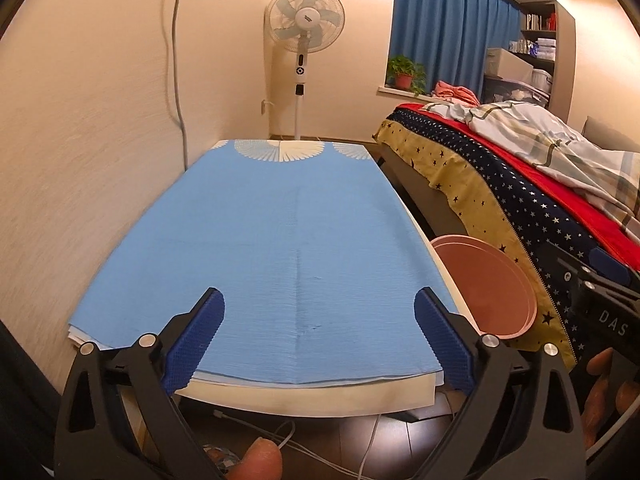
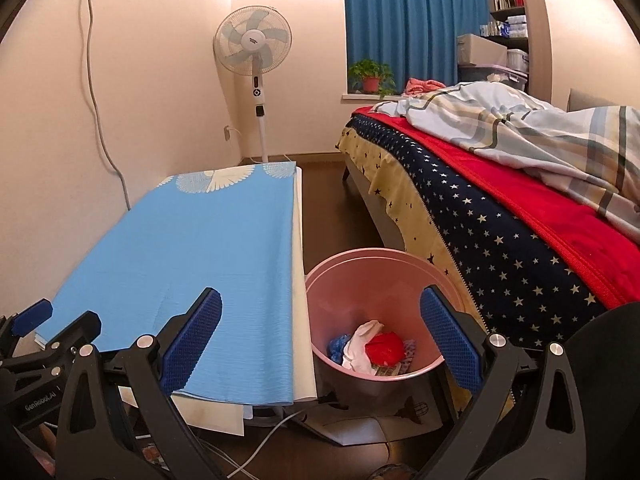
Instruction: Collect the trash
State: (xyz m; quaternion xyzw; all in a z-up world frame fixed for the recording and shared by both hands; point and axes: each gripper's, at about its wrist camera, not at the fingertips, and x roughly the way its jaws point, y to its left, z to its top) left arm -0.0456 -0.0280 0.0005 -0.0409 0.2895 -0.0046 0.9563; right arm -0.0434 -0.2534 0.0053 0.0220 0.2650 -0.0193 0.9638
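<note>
Now both hand-held grippers (image 1: 320,312) (image 2: 320,316) apart w/ nothing, round pink plastic bin (image 2: 340,280), crumpled trash (image 2: 368,346) inside

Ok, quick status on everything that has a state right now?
left gripper: open, empty, over the table
right gripper: open, empty
pink bin: upright, trash inside
table: blue cloth, nothing on it
fan: blades sharp, apparently off

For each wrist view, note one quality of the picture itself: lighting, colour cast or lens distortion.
Left wrist view: warm orange cast, and the blue table cover bulges from fisheye distortion. Right wrist view: cooler, pinker light, sharp on the pink bin, dark vignette at the corners.
</note>
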